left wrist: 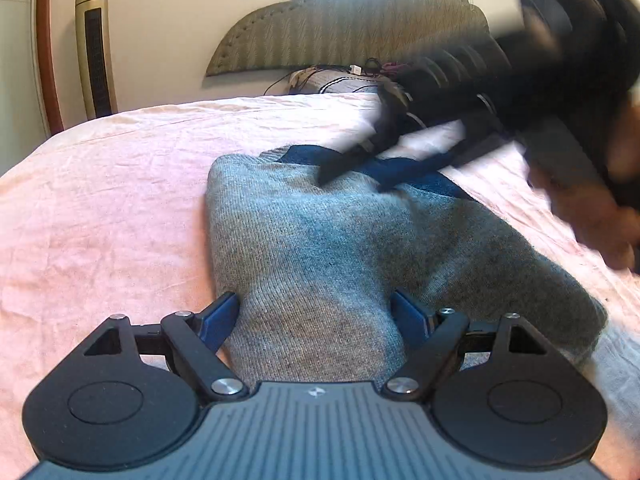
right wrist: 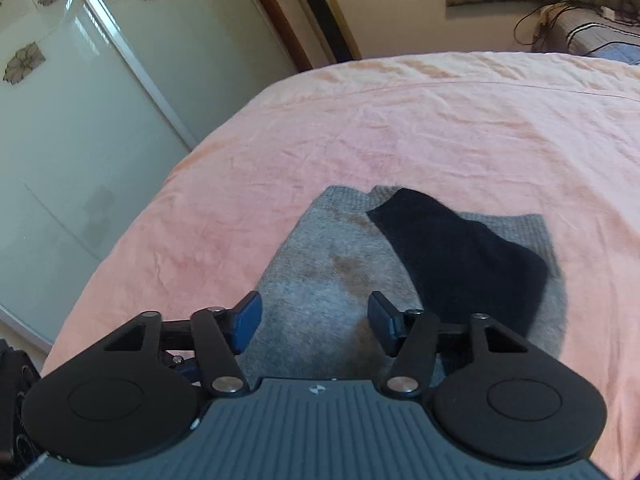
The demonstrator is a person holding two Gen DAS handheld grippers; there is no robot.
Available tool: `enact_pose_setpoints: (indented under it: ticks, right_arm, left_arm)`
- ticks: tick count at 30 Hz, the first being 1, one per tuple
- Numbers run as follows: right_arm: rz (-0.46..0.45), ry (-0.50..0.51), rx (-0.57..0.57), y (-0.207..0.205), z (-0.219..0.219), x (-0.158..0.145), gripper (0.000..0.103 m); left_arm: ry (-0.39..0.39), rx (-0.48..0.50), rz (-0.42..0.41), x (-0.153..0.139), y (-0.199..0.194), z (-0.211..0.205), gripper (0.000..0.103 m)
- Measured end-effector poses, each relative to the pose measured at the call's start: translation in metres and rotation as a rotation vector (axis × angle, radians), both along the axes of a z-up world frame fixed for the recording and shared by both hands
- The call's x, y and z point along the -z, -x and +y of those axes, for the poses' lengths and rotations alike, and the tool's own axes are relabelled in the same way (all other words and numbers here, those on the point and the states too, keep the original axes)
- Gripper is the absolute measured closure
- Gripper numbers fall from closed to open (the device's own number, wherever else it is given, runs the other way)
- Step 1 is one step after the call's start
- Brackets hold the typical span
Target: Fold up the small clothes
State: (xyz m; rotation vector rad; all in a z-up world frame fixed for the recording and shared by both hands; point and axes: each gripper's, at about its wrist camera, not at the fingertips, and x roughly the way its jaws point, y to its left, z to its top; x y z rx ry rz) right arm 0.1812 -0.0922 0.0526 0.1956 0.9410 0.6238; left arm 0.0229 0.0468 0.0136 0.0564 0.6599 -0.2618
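Observation:
A grey knit garment [left wrist: 320, 240] lies flat on the pink bed sheet [left wrist: 100, 220], with a dark blue part [left wrist: 440, 184] at its far end. My left gripper [left wrist: 316, 312] is open, one finger on each side of the garment's near end. My right gripper [left wrist: 356, 178] reaches in blurred from the upper right, its fingers over the dark blue end. In the right wrist view, the right gripper [right wrist: 316, 316] stands open low over the grey garment [right wrist: 320, 280], and the dark part [right wrist: 460, 260] lies folded over the grey cloth to the right.
A person's hand [left wrist: 600, 220] holds the right gripper. A padded headboard [left wrist: 352, 20] and a pillow with cables [left wrist: 340, 80] are at the far end of the bed. A tower fan [left wrist: 94, 48] stands by the wall. Sliding glass doors [right wrist: 80, 120] lie beyond the bed's left edge.

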Motion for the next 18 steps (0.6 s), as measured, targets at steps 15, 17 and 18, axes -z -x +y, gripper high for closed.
enact_pose_setpoints:
  ticks: [15, 17, 18]
  right_arm:
    - [0.211, -0.233, 0.129, 0.078, -0.121, 0.015, 0.024]
    - [0.262, -0.274, 0.1, 0.091, -0.12, 0.035, 0.037]
    - [0.279, -0.305, 0.08, 0.096, -0.117, 0.041, 0.045]
  left_arm:
    - [0.729, -0.066, 0.353, 0.017, 0.013, 0.106, 0.02]
    - [0.828, -0.009, 0.426, 0.028, 0.011, 0.1, 0.02]
    - [0.81, 0.001, 0.413, 0.027, 0.012, 0.094, 0.021]
